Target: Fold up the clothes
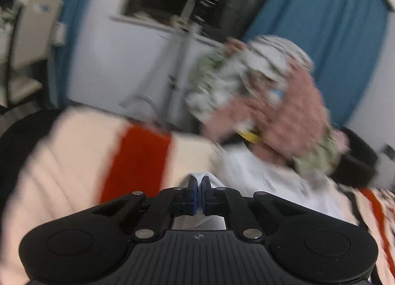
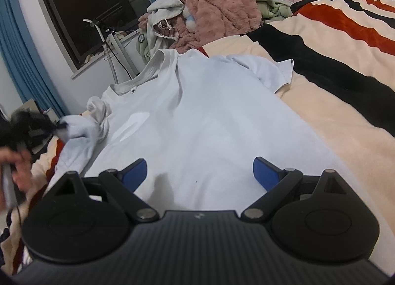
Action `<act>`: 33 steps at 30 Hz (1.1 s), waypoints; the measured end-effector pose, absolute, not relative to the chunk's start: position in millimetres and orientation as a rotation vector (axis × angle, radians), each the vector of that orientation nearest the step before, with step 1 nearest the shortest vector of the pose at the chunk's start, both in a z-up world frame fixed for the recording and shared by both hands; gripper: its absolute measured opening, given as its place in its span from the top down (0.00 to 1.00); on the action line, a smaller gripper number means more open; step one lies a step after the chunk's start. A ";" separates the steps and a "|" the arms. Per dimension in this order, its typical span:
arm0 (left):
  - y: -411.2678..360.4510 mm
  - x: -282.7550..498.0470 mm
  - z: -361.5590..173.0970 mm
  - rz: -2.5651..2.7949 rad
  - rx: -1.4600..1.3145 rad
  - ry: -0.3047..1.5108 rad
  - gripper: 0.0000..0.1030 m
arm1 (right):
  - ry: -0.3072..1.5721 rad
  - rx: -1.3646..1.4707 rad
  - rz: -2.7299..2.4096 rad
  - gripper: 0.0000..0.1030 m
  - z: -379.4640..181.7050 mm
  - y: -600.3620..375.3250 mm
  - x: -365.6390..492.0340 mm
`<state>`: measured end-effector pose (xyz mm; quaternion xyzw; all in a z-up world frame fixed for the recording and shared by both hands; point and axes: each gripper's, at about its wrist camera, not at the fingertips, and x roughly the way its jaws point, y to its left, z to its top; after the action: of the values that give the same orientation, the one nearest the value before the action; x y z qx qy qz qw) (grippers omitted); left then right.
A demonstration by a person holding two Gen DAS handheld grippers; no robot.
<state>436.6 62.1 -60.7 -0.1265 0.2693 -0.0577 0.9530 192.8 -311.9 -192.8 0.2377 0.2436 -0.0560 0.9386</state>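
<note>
Pinching a bunched fold of white fabric, the left hand-held gripper (image 1: 199, 187) has its blue pads pressed together on the near sleeve (image 2: 81, 126) of the white T-shirt (image 2: 197, 117). The right hand-held gripper (image 2: 200, 173) hovers just above the lower body of the shirt with its fingers spread wide and nothing between them. The T-shirt lies face up on the striped blanket (image 2: 333, 102) of the bed, collar (image 2: 148, 72) toward the window, far sleeve (image 2: 271, 70) partly rumpled. A pile of clothes (image 2: 209, 13) sits beyond the collar.

Risks: the left view is motion-blurred, suggesting a fast pull. With the body unpinned, the whole shirt may drag sideways and crease. The twisted sleeve may fold unevenly, or slip from a shallow pinch.
</note>
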 end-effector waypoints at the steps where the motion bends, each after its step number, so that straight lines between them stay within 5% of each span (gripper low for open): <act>1: 67.8 441.3 -58.3 -0.078 -0.242 0.546 0.97 | 0.497 0.481 -0.113 0.09 -193.1 -311.0 193.7; 6: 96.6 464.8 -46.6 0.120 -0.166 0.540 0.96 | 0.494 0.467 -0.106 0.09 -194.5 -307.0 198.2; 9: 113.9 479.0 -39.6 0.238 -0.119 0.534 0.87 | 0.493 0.462 -0.105 0.09 -194.9 -305.9 198.5; 11: 123.3 483.5 -35.7 0.303 -0.092 0.534 0.62 | 0.489 0.460 -0.105 0.09 -194.9 -305.5 198.0; 13: 113.6 442.8 -39.1 0.245 -0.098 0.575 0.59 | 0.488 0.453 -0.105 0.09 -195.0 -304.6 199.0; 17: 94.2 361.4 -46.0 0.128 -0.111 0.656 0.30 | 0.478 0.435 -0.095 0.09 -191.8 -304.0 199.5; 28: 79.8 141.5 -80.7 -0.077 -0.160 0.993 0.34 | 0.420 0.346 -0.107 0.09 -173.7 -304.3 177.8; 33: 118.0 93.4 -99.8 -0.058 -0.278 1.090 0.51 | 0.405 0.354 -0.111 0.09 -153.3 -307.9 147.2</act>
<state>93.4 118.0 -99.8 -0.1319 0.5167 -0.0273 0.8455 147.2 -307.9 -153.3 0.1748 0.1999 -0.0546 0.9626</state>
